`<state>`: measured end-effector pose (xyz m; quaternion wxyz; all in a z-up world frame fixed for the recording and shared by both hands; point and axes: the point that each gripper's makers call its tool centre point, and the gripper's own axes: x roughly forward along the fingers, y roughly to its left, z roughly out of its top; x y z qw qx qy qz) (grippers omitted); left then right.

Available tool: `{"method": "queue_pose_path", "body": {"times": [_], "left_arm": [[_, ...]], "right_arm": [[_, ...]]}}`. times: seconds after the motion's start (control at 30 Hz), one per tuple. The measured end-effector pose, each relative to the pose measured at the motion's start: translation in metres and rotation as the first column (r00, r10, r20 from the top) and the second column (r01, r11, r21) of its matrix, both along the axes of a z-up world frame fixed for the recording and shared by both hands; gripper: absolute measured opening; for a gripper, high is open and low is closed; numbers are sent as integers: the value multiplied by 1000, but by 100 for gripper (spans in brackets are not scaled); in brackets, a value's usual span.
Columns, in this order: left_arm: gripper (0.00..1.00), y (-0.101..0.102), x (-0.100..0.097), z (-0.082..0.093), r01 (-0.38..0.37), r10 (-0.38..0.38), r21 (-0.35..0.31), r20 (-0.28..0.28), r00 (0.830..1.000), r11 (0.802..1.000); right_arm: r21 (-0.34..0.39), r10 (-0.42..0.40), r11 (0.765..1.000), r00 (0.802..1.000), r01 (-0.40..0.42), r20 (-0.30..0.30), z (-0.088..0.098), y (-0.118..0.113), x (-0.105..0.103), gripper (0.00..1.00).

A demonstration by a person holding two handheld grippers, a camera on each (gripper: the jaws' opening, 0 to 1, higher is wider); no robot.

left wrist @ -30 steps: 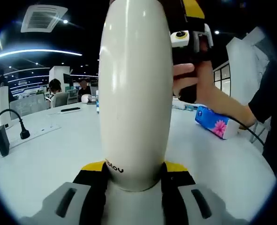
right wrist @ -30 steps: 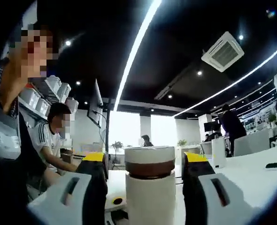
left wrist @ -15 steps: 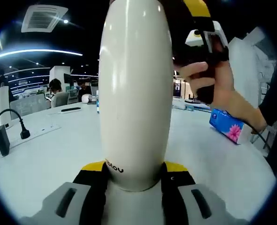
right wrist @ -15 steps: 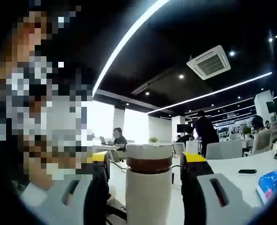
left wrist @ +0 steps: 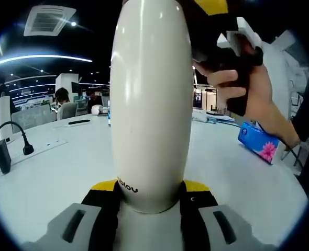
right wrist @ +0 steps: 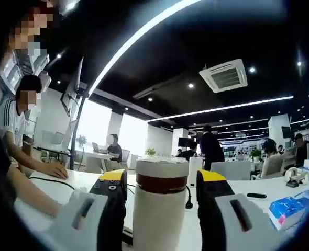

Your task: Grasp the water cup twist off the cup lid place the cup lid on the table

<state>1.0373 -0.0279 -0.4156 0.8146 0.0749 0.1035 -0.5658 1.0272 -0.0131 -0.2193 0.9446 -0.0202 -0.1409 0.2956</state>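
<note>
Left tool has its yellow-tipped jaws closed against the lower body of the cream water cup, which stands upright between them above the white counter. Right tool sits at the top of that cup, its jaws pressed to either side of the cup lid, a cream cap over a brown band that is on the cup. In the left gripper view the right tool appears beside the upper right of the cup, held by a person's hand. A blue tissue pack lies on the counter to the right of the cup, well apart from it. A black power cable lies to the cup's left, near a seated person in the background.
</note>
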Motion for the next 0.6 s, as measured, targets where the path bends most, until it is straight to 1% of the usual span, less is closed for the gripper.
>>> {"method": "queue_pose_path", "body": {"times": [0.1, 0.17, 0.37, 0.43, 0.6], "left_arm": [[47, 0, -1, 0, -1, 1, 0, 0, 1000, 1000], [47, 0, -1, 0, -2, 2, 0, 0, 1000, 1000], [47, 1, -2, 0, -2, 2, 0, 0, 1000, 1000], [47, 1, -2, 0, -2, 2, 0, 0, 1000, 1000], [47, 1, -2, 0, -2, 2, 0, 0, 1000, 1000]], "right_arm": [[3, -4, 1000, 1000, 4, 2, 0, 0, 1, 58], [14, -6, 1000, 1000, 6, -9, 0, -1, 2, 58], [18, -1, 1000, 1000, 2, -10, 2, 5, 1, 52], [21, 3, 1000, 1000, -3, -15, 1, 8, 1, 51], [23, 2, 1000, 1000, -3, 5, 6, 14, 1, 51]]}}
